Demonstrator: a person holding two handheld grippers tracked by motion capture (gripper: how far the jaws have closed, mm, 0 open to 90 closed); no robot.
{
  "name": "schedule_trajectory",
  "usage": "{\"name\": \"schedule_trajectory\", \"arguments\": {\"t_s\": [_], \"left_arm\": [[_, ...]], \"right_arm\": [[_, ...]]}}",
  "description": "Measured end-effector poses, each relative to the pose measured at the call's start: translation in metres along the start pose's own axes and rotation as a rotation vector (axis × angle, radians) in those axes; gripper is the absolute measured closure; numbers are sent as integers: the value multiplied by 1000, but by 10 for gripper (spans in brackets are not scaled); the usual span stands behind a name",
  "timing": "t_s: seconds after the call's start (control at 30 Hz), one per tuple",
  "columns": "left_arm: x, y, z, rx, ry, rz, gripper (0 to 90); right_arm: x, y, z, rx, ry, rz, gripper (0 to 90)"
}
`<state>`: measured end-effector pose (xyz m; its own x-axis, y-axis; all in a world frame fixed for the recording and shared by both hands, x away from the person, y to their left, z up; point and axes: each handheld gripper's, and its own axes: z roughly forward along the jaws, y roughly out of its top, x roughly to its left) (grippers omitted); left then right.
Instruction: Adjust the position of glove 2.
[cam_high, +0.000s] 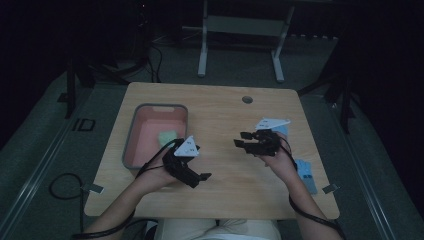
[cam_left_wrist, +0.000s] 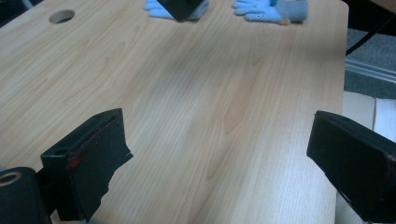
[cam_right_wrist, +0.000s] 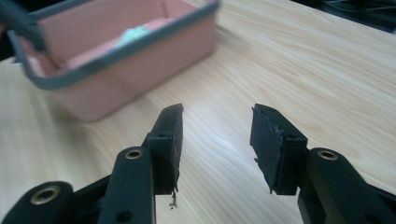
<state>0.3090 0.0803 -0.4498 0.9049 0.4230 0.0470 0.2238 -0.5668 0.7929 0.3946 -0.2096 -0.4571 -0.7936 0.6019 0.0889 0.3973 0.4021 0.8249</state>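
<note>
My left gripper (cam_high: 202, 162) hovers over the wooden table (cam_high: 225, 110) just right of a pink bin (cam_high: 131, 131) with a grey rim. In the left gripper view its jaws (cam_left_wrist: 219, 126) stand wide open with only bare wood between them. My right gripper (cam_high: 239, 139) is at the table's centre right and points left toward the bin (cam_right_wrist: 140, 79). It (cam_right_wrist: 217, 112) is open, nothing between the pads. A pale green item (cam_high: 167, 136) lies inside the bin (cam_right_wrist: 133, 33).
Blue gloves (cam_high: 305, 172) lie near the table's right edge, and they appear at the top of the left gripper view (cam_left_wrist: 271, 9). A round cable hole (cam_high: 247, 99) sits near the far edge. A metal frame stands on the floor beyond the table.
</note>
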Motion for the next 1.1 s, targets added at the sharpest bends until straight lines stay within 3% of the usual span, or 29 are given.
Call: {"name": "schedule_trajectory", "arguments": {"t_s": [0.27,0.43,0.53,0.57,0.6,0.7,0.8,0.9,1.1], "left_arm": [[-27,-6,24,-26,-39,21,49],[-41,-13,39,-32,-74,51,50],[-49,-19,48,-26,-82,55,50],[-49,-19,48,-26,-82,55,50],[-51,-24,52,-24,-83,71,50],[-52,-32,59,-12,-116,40,50],[-54,-39,63,-13,-112,39,50],[-57,-46,68,-15,-111,44,53],[-57,-55,77,41,-112,52,53]], "right_arm": [[-43,-22,-36,-42,-129,60,619],[-72,-37,-52,-54,-282,57,646],[-93,-46,-56,-38,-331,90,660],[-93,-46,-56,-38,-331,90,660],[-107,-53,-54,-11,-349,115,660],[-122,-60,-47,31,-353,136,659],[-138,-66,-34,93,-354,158,638],[-148,-71,-24,123,-369,149,621],[-158,-78,-7,189,-385,177,632]]}}
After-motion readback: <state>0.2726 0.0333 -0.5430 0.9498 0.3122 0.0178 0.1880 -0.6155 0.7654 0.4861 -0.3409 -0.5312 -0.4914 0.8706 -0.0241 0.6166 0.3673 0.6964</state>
